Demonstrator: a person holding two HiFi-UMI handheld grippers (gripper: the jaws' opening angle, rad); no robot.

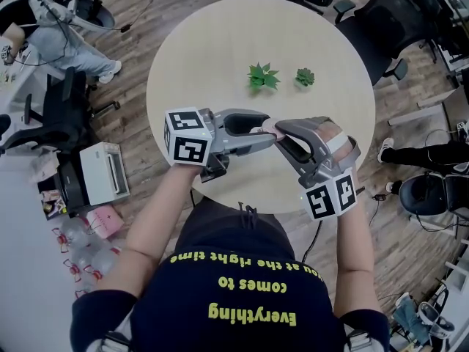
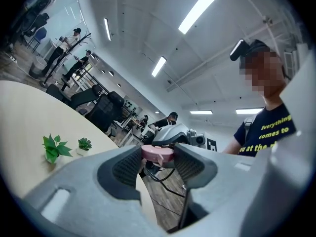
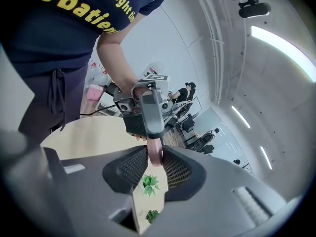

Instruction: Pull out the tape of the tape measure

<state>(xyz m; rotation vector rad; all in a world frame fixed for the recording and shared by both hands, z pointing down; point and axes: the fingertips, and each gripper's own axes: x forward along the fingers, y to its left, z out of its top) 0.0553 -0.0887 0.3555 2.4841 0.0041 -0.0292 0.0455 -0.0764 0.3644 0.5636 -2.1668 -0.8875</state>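
Note:
A small pink tape measure [image 1: 269,128] hangs above the round beige table [image 1: 212,57], held between both grippers. My left gripper [image 1: 264,129] comes in from the left and is shut across its round case [image 2: 158,153], pads on either side. From the right, my right gripper [image 1: 281,133] meets it; in the right gripper view the pink case [image 3: 154,152] shows edge-on, squeezed between the two ribbed pads [image 3: 134,167]. No pulled-out tape is visible. Each gripper view shows the other gripper just beyond the case.
Two small green potted plants [image 1: 263,76] [image 1: 305,77] stand on the table's far half. Office chairs [image 1: 381,20] ring the table's far right; a seated person [image 1: 66,42] and a white printer [image 1: 102,171] are on the floor side at left.

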